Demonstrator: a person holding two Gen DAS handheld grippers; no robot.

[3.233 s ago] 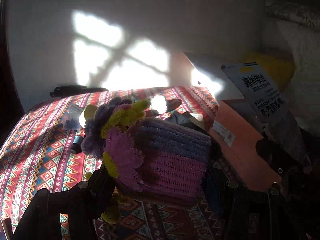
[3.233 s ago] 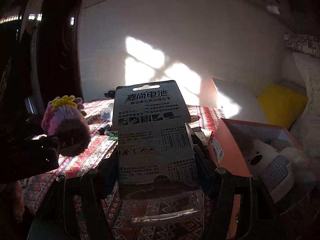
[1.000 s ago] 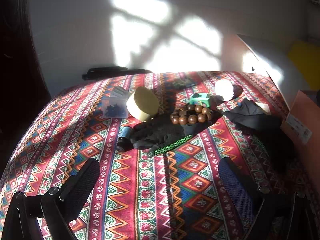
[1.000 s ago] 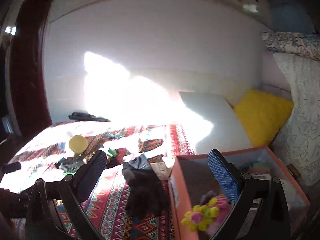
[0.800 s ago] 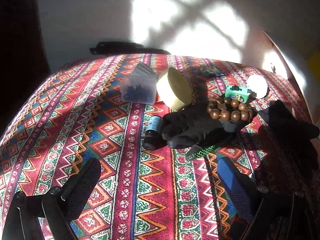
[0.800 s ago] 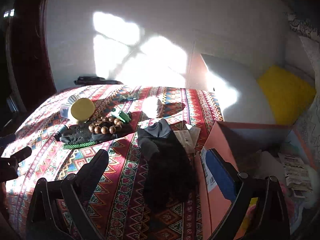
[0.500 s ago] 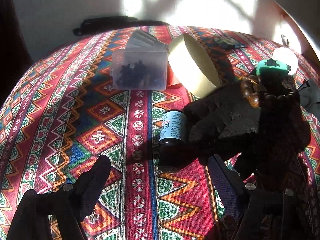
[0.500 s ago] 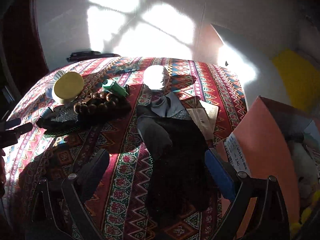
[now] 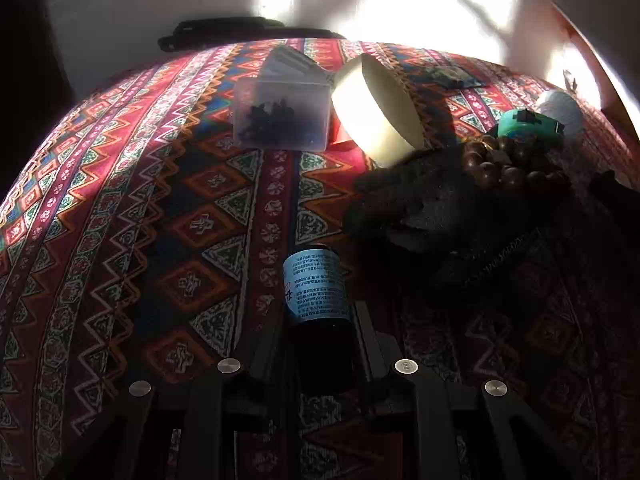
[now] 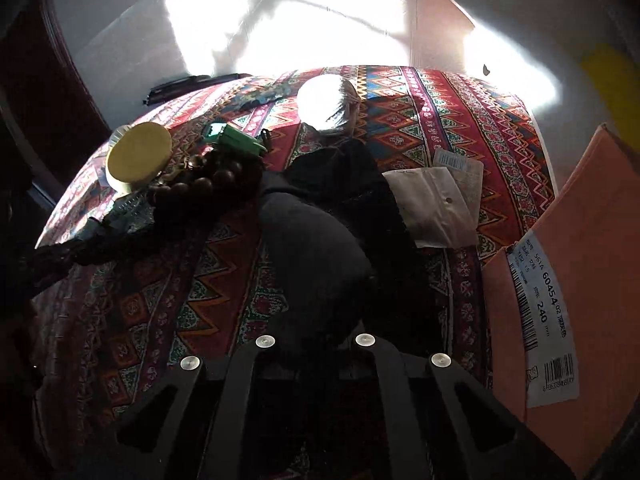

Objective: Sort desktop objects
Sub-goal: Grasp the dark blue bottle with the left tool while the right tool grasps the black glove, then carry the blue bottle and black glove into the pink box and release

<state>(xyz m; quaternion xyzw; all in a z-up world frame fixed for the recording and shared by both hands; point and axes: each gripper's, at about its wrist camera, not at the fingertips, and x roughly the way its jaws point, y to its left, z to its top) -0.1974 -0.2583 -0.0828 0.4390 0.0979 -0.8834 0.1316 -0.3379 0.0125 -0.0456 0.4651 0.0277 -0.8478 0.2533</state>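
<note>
Left tool (image 9: 318,322) gripping bottle (image 9: 316,292), clear box (image 9: 282,114) holding dark bits

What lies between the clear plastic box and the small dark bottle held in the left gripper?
Only bare patterned cloth lies between the clear plastic box and the small dark bottle, shown in the left wrist view.

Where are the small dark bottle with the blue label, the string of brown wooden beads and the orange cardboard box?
small dark bottle (image 9: 314,288): left wrist view, on its blue label.
brown wooden beads (image 9: 490,172): left wrist view, on one bead.
orange cardboard box (image 10: 592,240): right wrist view, on its side wall.
</note>
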